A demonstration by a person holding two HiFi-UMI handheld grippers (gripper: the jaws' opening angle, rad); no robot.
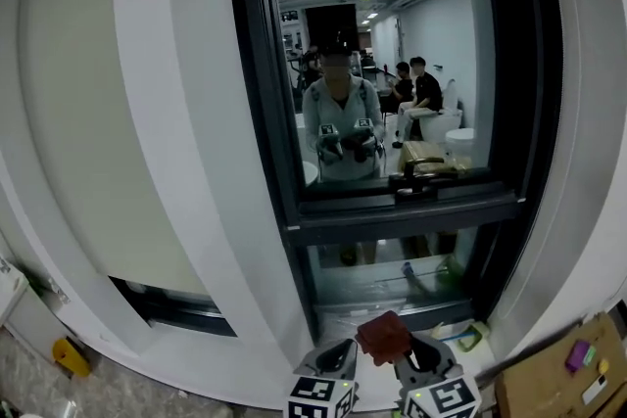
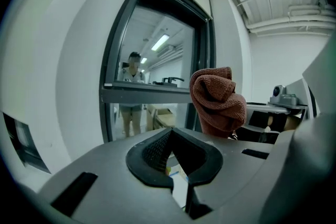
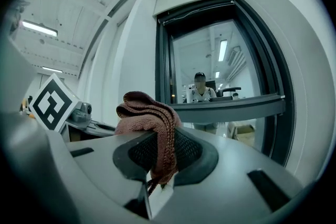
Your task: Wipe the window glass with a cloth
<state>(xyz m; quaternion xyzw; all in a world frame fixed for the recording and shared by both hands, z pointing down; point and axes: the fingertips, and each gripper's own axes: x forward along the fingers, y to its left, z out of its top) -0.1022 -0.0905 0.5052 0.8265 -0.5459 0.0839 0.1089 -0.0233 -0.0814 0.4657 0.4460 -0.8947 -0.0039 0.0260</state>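
The window glass sits in a dark frame straight ahead and reflects a person and a lit room. A smaller lower pane lies under the crossbar. A brown cloth is bunched up at the bottom of the head view, below the lower pane. My right gripper is shut on the cloth, which hangs down between its pads. My left gripper is just left of it, shut with nothing between its jaws. From the left gripper view the cloth stands to the right of that gripper.
A black window handle lies on the crossbar. A curved white wall flanks the frame on the left. A cardboard box is at the lower right, small green items by the sill, and a yellow object at the lower left.
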